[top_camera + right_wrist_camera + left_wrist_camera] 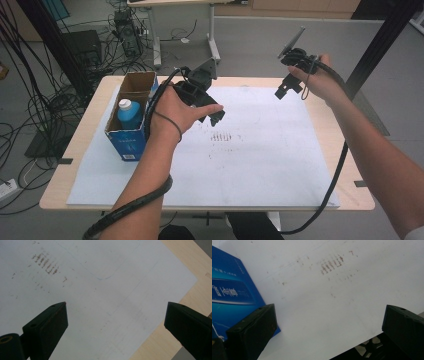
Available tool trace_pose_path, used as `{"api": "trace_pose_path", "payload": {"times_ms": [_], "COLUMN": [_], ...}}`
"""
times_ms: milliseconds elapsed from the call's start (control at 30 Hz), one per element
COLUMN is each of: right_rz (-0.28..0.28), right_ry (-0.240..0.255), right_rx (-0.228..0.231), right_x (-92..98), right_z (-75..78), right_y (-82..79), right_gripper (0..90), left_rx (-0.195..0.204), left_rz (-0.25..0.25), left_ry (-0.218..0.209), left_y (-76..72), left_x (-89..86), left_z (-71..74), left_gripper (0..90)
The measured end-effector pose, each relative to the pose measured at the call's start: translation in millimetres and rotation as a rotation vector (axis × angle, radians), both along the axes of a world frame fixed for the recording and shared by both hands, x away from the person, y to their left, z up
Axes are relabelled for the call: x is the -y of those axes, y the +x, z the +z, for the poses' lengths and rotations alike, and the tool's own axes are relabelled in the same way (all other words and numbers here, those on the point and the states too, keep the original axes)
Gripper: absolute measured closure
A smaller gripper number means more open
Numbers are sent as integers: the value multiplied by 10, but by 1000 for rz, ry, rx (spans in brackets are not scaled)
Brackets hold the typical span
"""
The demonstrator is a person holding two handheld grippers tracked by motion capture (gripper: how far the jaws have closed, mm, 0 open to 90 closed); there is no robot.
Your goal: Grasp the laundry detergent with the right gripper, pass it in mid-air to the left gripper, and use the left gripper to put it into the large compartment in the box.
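**Blue bottle in the carton, both grippers empty**

The blue bottle [129,114] stands upright in the open blue carton [131,141] at the left of the high view, white cap up, long axis vertical. It looks like smooth, stiff plastic, so probably slippery; I'd pinch the neck under the cap. The left gripper [210,112] hovers just right of the carton, jaws wide apart. The right gripper [286,88], upper right, is spread and empty too.

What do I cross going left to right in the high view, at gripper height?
Blue bottle standing in the open cardboard box → left gripper, open over the white sheet → right gripper, open.
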State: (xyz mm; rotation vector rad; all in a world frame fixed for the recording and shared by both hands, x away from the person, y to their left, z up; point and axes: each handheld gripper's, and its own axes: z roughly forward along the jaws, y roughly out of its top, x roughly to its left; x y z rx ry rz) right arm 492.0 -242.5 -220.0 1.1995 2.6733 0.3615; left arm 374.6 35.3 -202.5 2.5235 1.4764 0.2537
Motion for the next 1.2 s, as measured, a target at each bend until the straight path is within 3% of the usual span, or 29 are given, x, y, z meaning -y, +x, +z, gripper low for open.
{"api": "trace_pose_path", "payload": {"times_ms": [567,1200], "right_rz": [-7,-10], "right_ry": [8,1], "right_rx": [1,-5], "right_x": [18,31], "right_z": [18,14], "right_y": [-10,-34], "right_gripper": [50,49], "left_rx": [-11,6], "left_rz": [-15,-15], "left_ry": [12,3], "left_y": [-2,-23], "left_x": [66,80], "left_z": [-20,-10], "left_gripper": [3,3]}}
